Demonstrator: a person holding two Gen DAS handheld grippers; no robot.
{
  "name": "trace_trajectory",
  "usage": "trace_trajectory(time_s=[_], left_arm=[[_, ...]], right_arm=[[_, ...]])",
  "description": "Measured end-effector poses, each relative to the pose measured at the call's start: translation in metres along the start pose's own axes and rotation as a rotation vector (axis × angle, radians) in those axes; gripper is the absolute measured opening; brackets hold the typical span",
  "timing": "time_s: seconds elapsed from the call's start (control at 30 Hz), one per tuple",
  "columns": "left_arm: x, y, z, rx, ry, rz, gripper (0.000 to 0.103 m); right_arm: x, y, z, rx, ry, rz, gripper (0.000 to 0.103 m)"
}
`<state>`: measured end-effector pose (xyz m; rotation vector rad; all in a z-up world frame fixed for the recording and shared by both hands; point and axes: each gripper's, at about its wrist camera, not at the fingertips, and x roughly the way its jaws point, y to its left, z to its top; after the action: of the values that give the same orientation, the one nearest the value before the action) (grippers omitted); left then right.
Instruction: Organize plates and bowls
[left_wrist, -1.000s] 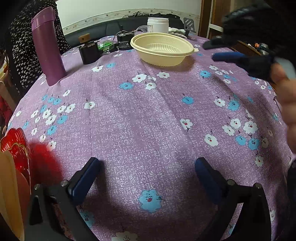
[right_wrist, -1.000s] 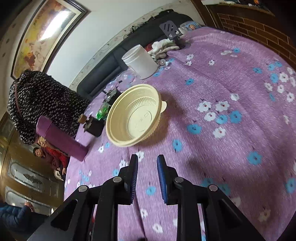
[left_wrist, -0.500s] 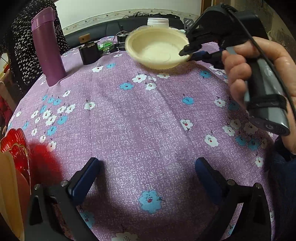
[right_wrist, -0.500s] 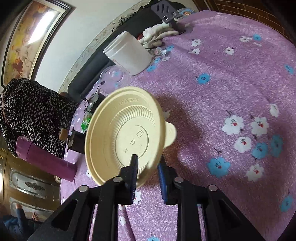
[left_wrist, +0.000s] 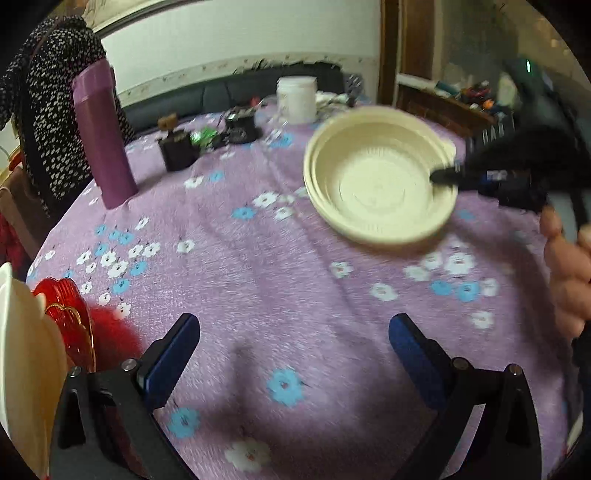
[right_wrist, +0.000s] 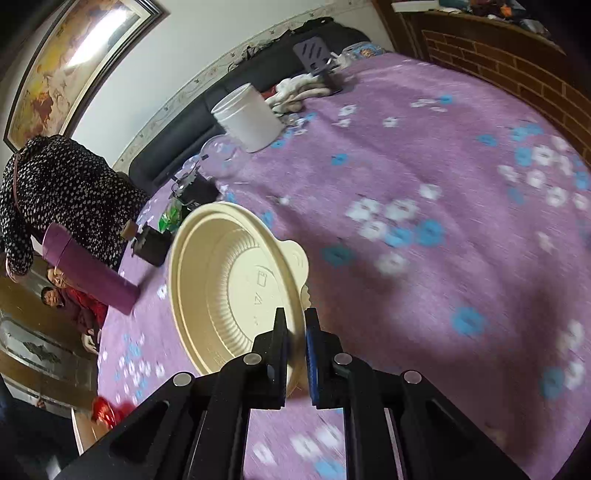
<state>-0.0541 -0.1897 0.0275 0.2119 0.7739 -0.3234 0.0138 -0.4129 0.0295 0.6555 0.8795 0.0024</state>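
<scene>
Over the tabletop (left_wrist: 258, 258), bowl (left_wrist: 380, 177) pinched by its rim in right tool (right_wrist: 295, 325), tipped up. Left tool (left_wrist: 293, 343) wide open, empty. Next, probably: carry bowl over to the dishes (left_wrist: 70, 317) at the left edge.

Black left claw (left_wrist: 293, 343), blue pads, silver screws, black right claw (right_wrist: 295, 328)

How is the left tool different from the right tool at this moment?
The left tool stands wide open and empty above the tablecloth; the right tool is shut on the rim of the cream bowl, carrying it tilted. Both have black frames with blue pads.
</scene>
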Motion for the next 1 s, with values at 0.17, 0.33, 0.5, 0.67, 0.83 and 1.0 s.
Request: trace_trajectory(time_s=[0.17, 0.33, 0.5, 0.67, 0.83, 1.0], left_arm=[[-0.038, -0.007, -0.003, 0.024, -0.074, -0.038, 0.102], [-0.063, -0.002, -0.003, 0.012, -0.112, -0.066, 0.102], [-0.069, 0.015, -0.003, -0.047, -0.1, -0.108, 0.102], [-0.07, 0.02, -0.006, -0.059, -0.09, -0.118, 0.102], [-0.059, 0.02, -0.013, -0.064, -0.037, -0.115, 0.102], [-0.057, 0.028, -0.016, -0.099, -0.007, -0.133, 0.102]], right_arm=[[-0.035, -0.027, -0.027, 0.025, 0.013, -0.01, 0.009], [-0.062, -0.042, -0.053, 0.053, 0.039, 0.012, 0.009], [-0.086, -0.03, -0.083, 0.03, 0.07, 0.055, 0.009], [-0.087, -0.014, -0.115, 0.02, 0.147, 0.117, 0.009], [-0.069, -0.005, -0.129, 0.015, 0.19, 0.113, 0.009], [-0.068, 0.001, -0.131, -0.06, 0.161, 0.057, 0.013]])
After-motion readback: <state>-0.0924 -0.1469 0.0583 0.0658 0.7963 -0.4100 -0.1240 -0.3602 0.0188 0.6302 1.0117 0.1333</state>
